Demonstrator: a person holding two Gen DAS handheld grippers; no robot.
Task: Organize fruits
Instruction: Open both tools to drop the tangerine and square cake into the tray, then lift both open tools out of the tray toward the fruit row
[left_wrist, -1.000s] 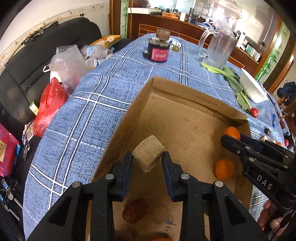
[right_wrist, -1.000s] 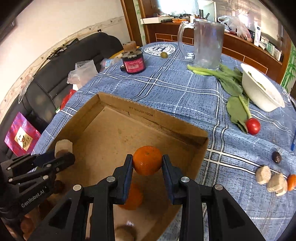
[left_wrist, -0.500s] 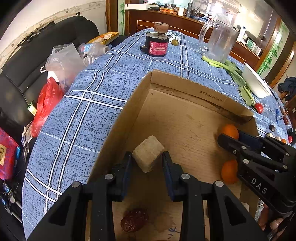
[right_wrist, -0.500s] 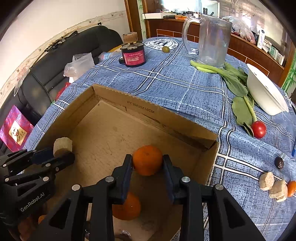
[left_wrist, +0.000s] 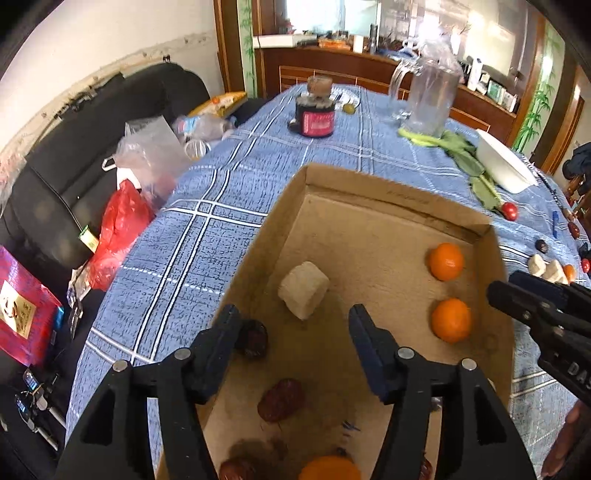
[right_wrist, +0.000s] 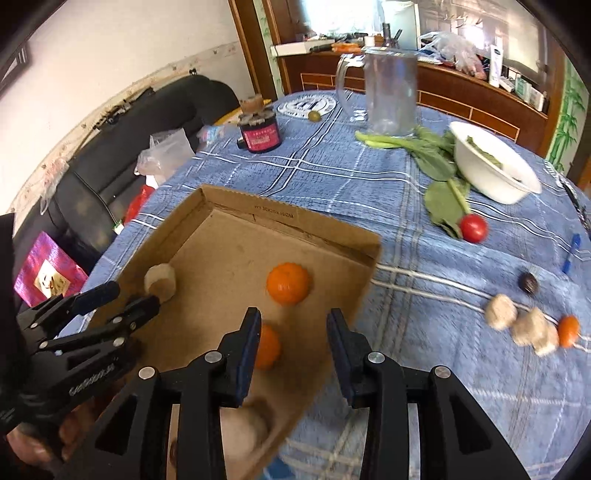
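A shallow cardboard box (left_wrist: 391, 195) (right_wrist: 258, 214) lies on the blue checked tablecloth. My left gripper (left_wrist: 291, 325) is open above the box; a pale beige chunk (left_wrist: 303, 290) (right_wrist: 160, 282) lies on the box floor just ahead of its fingertips. My right gripper (right_wrist: 293, 325) is open over the box's right edge; an orange (right_wrist: 288, 283) (left_wrist: 446, 261) lies free just ahead. A second orange (left_wrist: 451, 320) (right_wrist: 267, 347) and red dates (left_wrist: 280, 400) also lie in the box.
On the cloth right of the box lie beige chunks (right_wrist: 500, 312), a small orange (right_wrist: 568, 330), a dark fruit (right_wrist: 527, 282) and a tomato (right_wrist: 473, 228). Further back stand a white bowl (right_wrist: 491, 162), greens (right_wrist: 436, 155), a glass jug (right_wrist: 388, 96) and a dark jar (right_wrist: 258, 131).
Both grippers have opened. The beige chunk dropped from the left gripper and the orange from the right, both onto the box floor. Both grippers have pulled back and risen.
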